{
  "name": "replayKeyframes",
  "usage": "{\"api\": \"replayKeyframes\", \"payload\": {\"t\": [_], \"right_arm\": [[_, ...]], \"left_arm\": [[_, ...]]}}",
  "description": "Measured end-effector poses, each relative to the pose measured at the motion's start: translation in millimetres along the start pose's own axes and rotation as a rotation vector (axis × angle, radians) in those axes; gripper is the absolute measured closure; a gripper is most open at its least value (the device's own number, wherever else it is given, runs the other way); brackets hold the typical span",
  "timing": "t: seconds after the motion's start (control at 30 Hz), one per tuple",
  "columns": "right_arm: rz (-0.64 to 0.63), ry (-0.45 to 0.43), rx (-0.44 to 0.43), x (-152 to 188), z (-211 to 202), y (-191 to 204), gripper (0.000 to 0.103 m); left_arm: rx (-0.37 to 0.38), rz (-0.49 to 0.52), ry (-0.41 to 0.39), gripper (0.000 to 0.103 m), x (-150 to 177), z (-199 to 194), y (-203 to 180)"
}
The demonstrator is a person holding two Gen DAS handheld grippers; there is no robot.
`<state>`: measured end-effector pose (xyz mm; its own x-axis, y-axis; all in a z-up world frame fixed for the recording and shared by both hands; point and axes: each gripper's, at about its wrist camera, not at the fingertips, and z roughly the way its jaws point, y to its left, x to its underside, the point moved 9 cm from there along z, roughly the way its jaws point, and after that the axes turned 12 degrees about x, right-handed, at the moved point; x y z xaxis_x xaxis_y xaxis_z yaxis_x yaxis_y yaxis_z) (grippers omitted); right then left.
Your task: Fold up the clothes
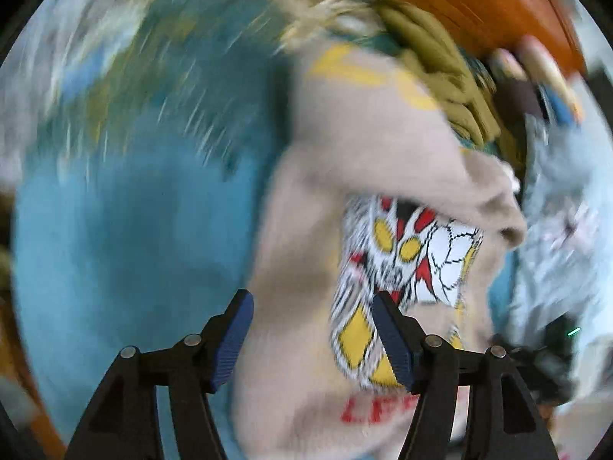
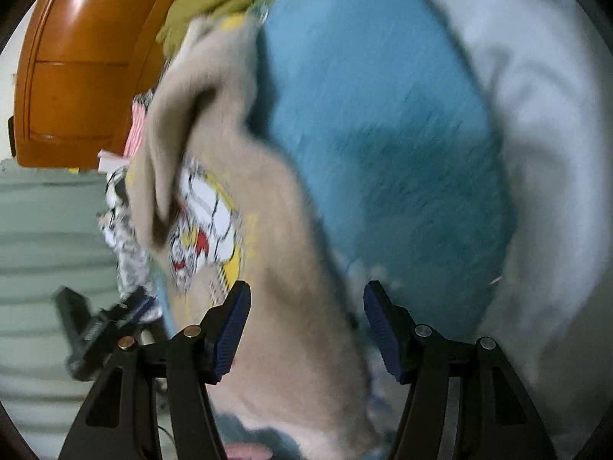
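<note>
1. Between the blue pads of the left gripper (image 1: 312, 339), whose jaws stand wide and hold nothing, lies the beige garment (image 1: 306, 230); its printed graphic (image 1: 402, 264) sits just ahead of the right-hand pad and partly behind it.
2. Between the pads of the right gripper (image 2: 306, 329), also spread wide and empty, a plain beige stretch of the same garment (image 2: 291, 306) passes through the gap. Whether cloth touches either pad cannot be told through the blur.
3. The garment's long axis runs away from both sets of jaws, from the near edge of each view up toward the far end, where a loose fold or sleeve (image 2: 168, 145) flops over the print.
4. It lies on a teal blanket (image 1: 126, 230) that spreads to the left of the garment in the left view and to the right of it in the right view, so the two grippers flank it from opposite sides.
5. Beyond it are an olive garment (image 1: 433, 76) and an orange wooden headboard (image 2: 76, 61).
6. Both grippers seem about equally near; each points forward and down along the cloth, and heavy smear suggests quick motion.
</note>
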<state>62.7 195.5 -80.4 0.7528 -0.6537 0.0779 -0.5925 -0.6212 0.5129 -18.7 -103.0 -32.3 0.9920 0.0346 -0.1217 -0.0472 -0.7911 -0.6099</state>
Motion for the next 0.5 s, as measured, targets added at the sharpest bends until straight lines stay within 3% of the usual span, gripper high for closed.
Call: {"api": "replayKeyframes", "payload": {"t": [0.07,0.17,0.3,0.33,0.37,0.5], "right_arm": [[0.002,0.042,-0.016,6,5,2,0.040],[0.029,0.094,-0.062,14,10,2,0.040],[0.060,0.135,-0.139,23,9,5,0.041],[0.052,0.135,-0.155,25,7,10,0.048],[0.041,0.133,-0.171,29,5,15,0.064],[-0.014,0.125,-0.232,38,-5,33,0.082]], "left_arm": [[0.056,-0.089,0.026,0.035,13,6,16],[0.114,-0.142,0.069,0.033,34,16,23],[0.138,-0.111,0.111,0.032,51,24,14],[0.150,-0.100,0.124,0.032,54,24,11],[0.159,-0.091,0.135,0.032,58,24,8],[0.173,-0.104,0.185,0.033,84,23,6]]}}
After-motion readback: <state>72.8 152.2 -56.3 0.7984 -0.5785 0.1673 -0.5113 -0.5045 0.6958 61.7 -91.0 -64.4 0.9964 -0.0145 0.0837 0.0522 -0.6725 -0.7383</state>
